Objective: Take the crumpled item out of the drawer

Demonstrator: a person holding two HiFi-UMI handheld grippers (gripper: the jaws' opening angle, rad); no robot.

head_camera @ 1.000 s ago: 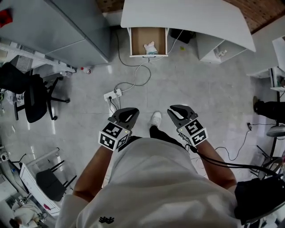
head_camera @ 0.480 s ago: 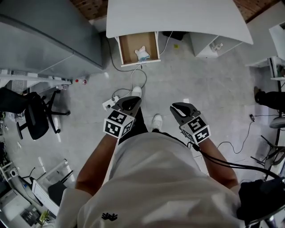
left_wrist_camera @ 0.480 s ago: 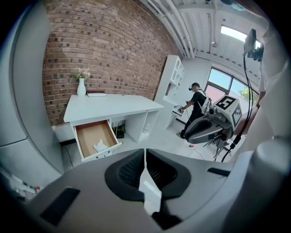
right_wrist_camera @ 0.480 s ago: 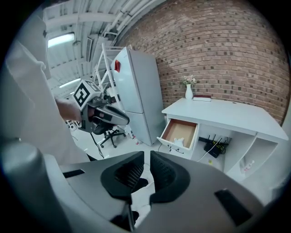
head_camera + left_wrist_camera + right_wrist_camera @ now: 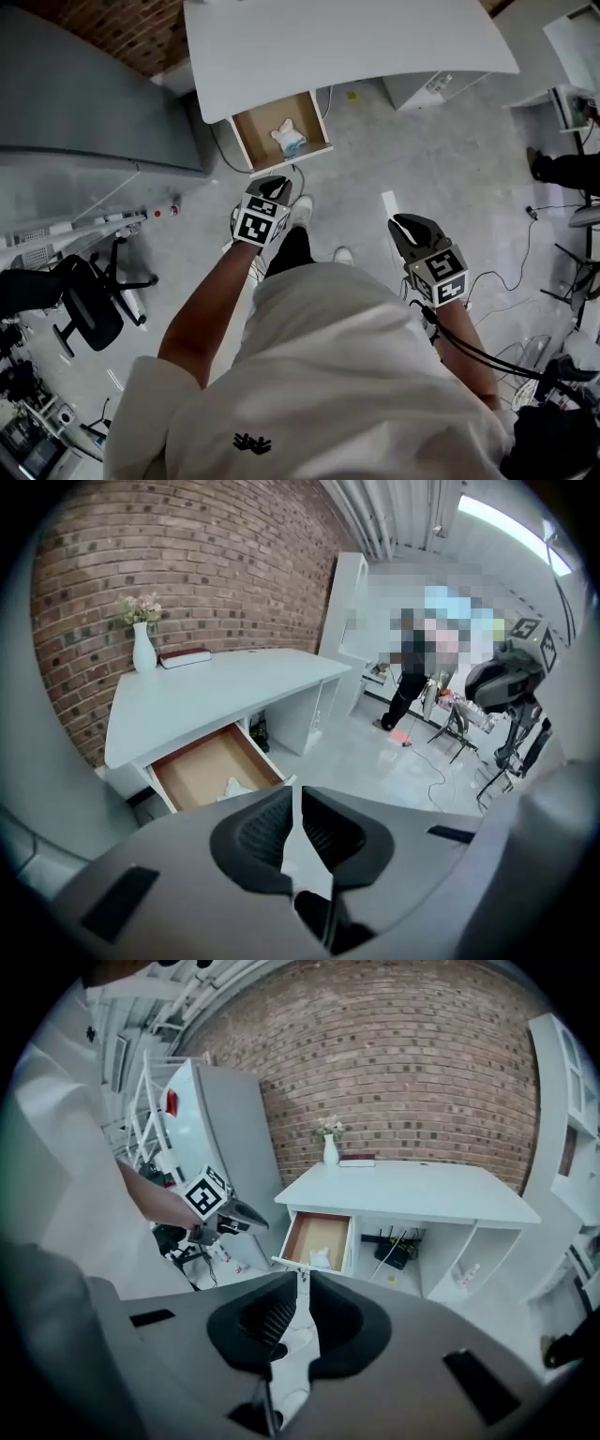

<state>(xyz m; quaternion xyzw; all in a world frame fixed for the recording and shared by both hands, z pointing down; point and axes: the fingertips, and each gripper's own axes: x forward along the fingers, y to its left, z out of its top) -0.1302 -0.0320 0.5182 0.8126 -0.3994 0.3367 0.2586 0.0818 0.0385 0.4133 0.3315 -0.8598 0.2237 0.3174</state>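
Note:
A white desk (image 5: 347,37) has one wooden drawer (image 5: 254,130) pulled open. In it lies the crumpled item (image 5: 288,137), white with a bit of blue, also seen as the crumpled item (image 5: 321,1258) and partly hidden behind my jaws as the crumpled item (image 5: 234,787). My left gripper (image 5: 275,182) is shut and holds nothing, just short of the drawer's front edge. My right gripper (image 5: 403,223) is shut and holds nothing, further back and to the right over the floor. The left gripper (image 5: 246,1215) shows in the right gripper view, beside the drawer (image 5: 317,1234).
A vase (image 5: 143,650) and a book (image 5: 185,656) stand on the desk. A grey cabinet (image 5: 84,103) is left of the drawer, an office chair (image 5: 89,300) lower left. Cables (image 5: 511,277) trail on the floor. A person (image 5: 411,672) stands far off.
The view has moved closer to the desk, so the drawer sits lower and further left in it. My left gripper has gone forward to just short of the drawer front; the right stays back.

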